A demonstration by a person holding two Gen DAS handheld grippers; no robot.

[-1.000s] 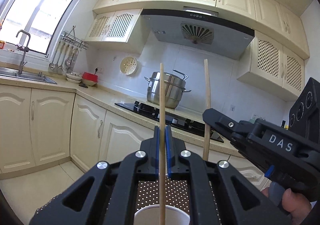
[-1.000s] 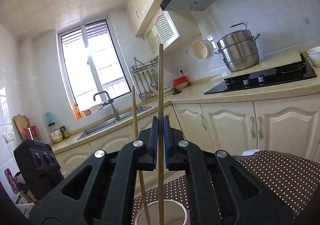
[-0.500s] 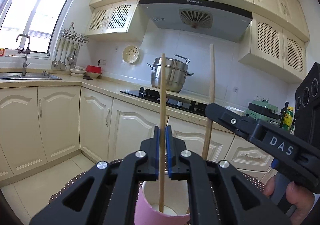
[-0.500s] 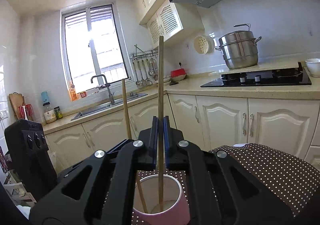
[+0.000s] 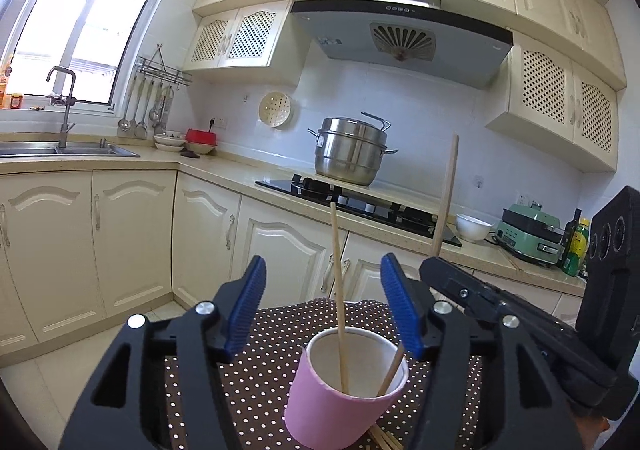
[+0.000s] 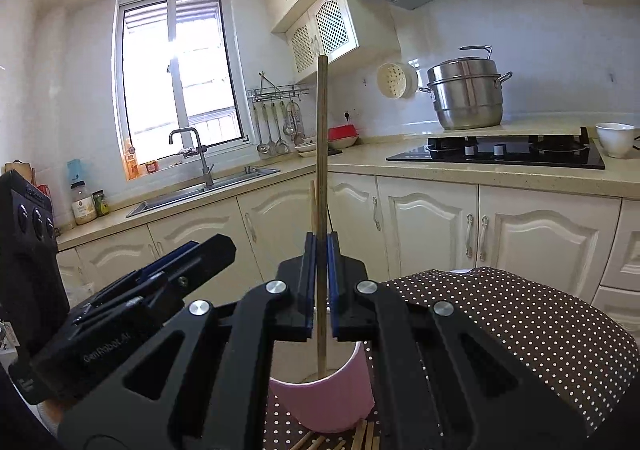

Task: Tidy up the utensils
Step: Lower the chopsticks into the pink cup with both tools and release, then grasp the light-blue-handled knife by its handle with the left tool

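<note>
A pink paper cup (image 5: 344,394) stands on the polka-dot cloth (image 5: 264,362). My left gripper (image 5: 324,306) is open above it; one wooden chopstick (image 5: 339,290) stands free in the cup between its jaws. My right gripper (image 6: 319,282) is shut on a second chopstick (image 6: 321,154), held upright with its lower end inside the cup (image 6: 324,398). That chopstick (image 5: 446,194) and the right gripper (image 5: 520,322) show at the right of the left wrist view. The left gripper (image 6: 152,282) shows at the left of the right wrist view.
More loose chopsticks (image 6: 360,438) lie on the cloth at the cup's base. Behind are cream cabinets, a hob (image 5: 360,206) with a steel pot (image 5: 350,150), a sink (image 6: 208,190) and a white bowl (image 6: 614,138) on the counter.
My left gripper has opened and let go of its chopstick, which now stands in the cup. Both grippers have come lower towards the cup; the right stays shut on its chopstick.
</note>
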